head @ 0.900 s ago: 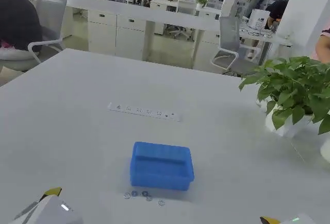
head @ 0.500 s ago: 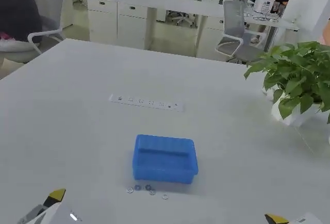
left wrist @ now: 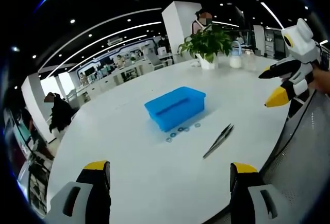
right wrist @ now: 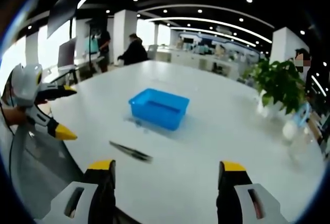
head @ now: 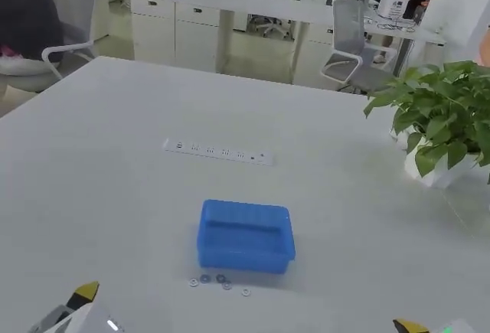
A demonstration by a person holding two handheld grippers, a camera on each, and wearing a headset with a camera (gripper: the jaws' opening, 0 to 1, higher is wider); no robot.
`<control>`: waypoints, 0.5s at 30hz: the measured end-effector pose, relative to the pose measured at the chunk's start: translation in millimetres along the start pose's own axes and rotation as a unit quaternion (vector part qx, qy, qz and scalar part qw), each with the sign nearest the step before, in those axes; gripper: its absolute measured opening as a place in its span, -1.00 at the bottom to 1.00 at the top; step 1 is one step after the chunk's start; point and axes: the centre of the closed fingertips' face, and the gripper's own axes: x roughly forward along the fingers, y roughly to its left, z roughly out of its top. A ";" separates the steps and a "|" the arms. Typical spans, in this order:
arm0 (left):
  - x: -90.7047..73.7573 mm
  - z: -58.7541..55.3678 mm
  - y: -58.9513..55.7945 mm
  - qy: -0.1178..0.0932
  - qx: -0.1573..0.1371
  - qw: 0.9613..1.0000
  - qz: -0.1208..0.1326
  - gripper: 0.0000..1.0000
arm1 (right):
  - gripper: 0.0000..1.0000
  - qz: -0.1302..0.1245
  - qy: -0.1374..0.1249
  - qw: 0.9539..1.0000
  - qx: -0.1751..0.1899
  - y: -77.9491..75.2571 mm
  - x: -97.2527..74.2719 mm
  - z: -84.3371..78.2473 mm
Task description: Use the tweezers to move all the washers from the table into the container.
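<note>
White table (head: 115, 157) carried the blue container (head: 245, 235), washers (head: 220, 278) just at its near side, tweezers (left wrist: 218, 140) farther out from it; I had left gripper (left wrist: 169, 168) and right gripper (right wrist: 165, 166) spread wide, empty.

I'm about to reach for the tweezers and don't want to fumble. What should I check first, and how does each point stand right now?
1. The left hand-held gripper is open and empty: ok.
2. The right hand-held gripper is open and empty: ok.
3. The slim metal tweezers lie free on the white table, nothing on top: ok.
4. The tweezers are held: not ok, neither hand-held gripper touches them.
5. The blue rectangular plastic container is upright, open on top: ok.
6. The small metal washers lie apart, none overlapping: cannot tell, too small.
</note>
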 end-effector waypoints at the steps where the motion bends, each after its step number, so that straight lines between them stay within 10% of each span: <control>1: 0.0 0.0 0.0 0.000 0.000 1.000 0.000 0.98 | 0.61 0.000 0.000 1.000 0.000 -0.2 0.2 -0.3; 15: 0.8 -2.2 -2.7 0.007 0.007 1.000 -0.005 0.98 | 0.60 0.000 -0.001 1.000 0.003 -1.9 2.7 -2.1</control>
